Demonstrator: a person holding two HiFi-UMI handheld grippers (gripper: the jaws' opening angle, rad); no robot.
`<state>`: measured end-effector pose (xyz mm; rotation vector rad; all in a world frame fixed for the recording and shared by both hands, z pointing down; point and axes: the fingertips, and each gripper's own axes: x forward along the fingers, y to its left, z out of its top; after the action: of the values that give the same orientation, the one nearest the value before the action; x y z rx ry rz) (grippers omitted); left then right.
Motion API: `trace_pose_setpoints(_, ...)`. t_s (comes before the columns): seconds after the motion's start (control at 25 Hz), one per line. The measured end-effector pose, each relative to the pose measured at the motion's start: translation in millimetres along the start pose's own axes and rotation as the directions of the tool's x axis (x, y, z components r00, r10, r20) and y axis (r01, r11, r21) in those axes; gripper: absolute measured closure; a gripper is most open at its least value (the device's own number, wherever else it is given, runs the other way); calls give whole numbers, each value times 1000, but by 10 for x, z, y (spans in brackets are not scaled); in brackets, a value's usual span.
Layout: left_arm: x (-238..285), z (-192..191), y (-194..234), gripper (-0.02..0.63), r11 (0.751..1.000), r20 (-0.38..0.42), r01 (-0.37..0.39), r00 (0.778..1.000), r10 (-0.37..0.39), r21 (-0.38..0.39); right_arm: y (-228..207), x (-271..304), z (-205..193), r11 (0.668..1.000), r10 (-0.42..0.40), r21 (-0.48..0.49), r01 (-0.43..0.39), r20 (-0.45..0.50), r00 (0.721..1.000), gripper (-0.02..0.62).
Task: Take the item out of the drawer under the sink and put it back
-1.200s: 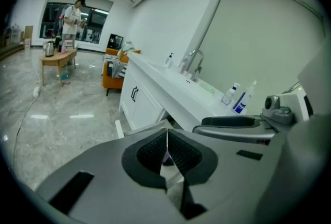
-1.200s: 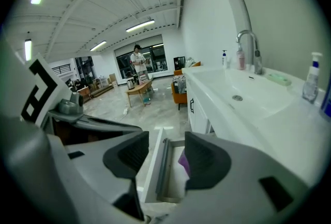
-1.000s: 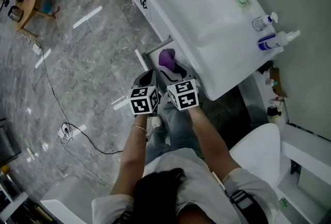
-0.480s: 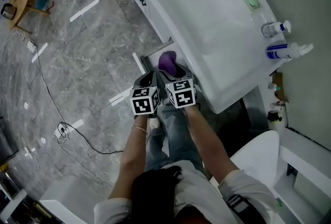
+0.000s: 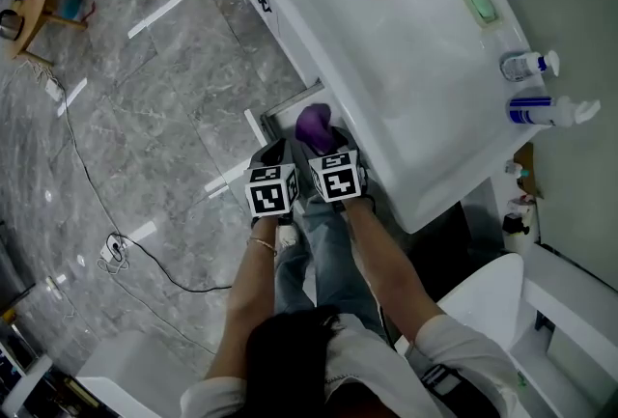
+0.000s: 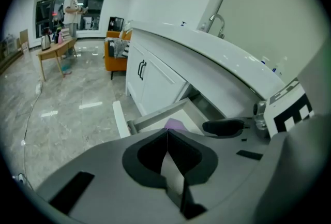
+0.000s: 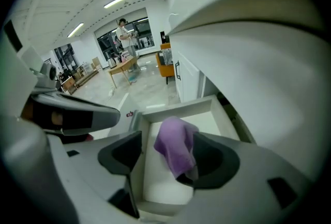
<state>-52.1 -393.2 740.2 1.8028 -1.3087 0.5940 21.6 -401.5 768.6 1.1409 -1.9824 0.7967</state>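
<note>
The drawer point(image 5: 281, 106) under the white sink point(image 5: 386, 49) is pulled out. A purple cloth point(image 5: 312, 124) hangs over it. In the right gripper view the cloth point(image 7: 176, 145) drapes against the right-hand finger of my right gripper point(image 7: 168, 158) above the drawer's white bottom point(image 7: 155, 176). The jaws have just been opening and stand wide apart, the other pad clear of the cloth. My left gripper point(image 6: 166, 137) is shut with nothing in it, beside the right one point(image 5: 314, 146) and above the drawer front point(image 6: 155, 117).
The sink's edge overhangs the drawer on the right. On the counter stand two bottles point(image 5: 541, 107) and a green soap point(image 5: 481, 1). A toilet point(image 5: 502, 300) is at lower right. A cable point(image 5: 126, 242) lies on the grey floor. Far off, a person point(image 6: 72, 3) stands by a table.
Both grippers have sunk closer to the open drawer, side by side, and the purple cloth has come down with them toward the drawer.
</note>
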Motion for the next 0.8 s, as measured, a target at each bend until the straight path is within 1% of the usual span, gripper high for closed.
trace_pose_setpoints(0.12, 95, -3, 23, 601, 1000, -21, -22, 1000, 22, 5, -74, 159, -87, 1000, 2, 29, 0, -52, 999, 296)
trace_pose_setpoints(0.32, 199, -1, 41, 601, 999, -42, -40, 998, 39, -25, -95, 366, -115, 1000, 23, 0, -23, -69, 997, 296)
trace_pose_setpoints(0.4, 255, 2, 23, 601, 998, -53, -47, 998, 45, -30, -165, 442, -155, 1000, 17, 2, -17, -85, 996, 296)
trace_pose_setpoints(0.52, 318, -8, 15, 601, 999, -72, -36, 997, 34, -34, -208, 522, -210, 1000, 26, 10, -25, -110, 994, 296)
trace_pose_setpoints(0.64, 351, -31, 41, 601, 999, -91, -34, 995, 32, -19, -182, 578, -219, 999, 38, -2, -39, -125, 991, 296)
trace_pose_setpoints(0.8, 381, -102, 88, 601, 999, -112, -46, 993, 46, 2, -149, 695, -247, 997, 65, 47, -59, -136, 989, 296)
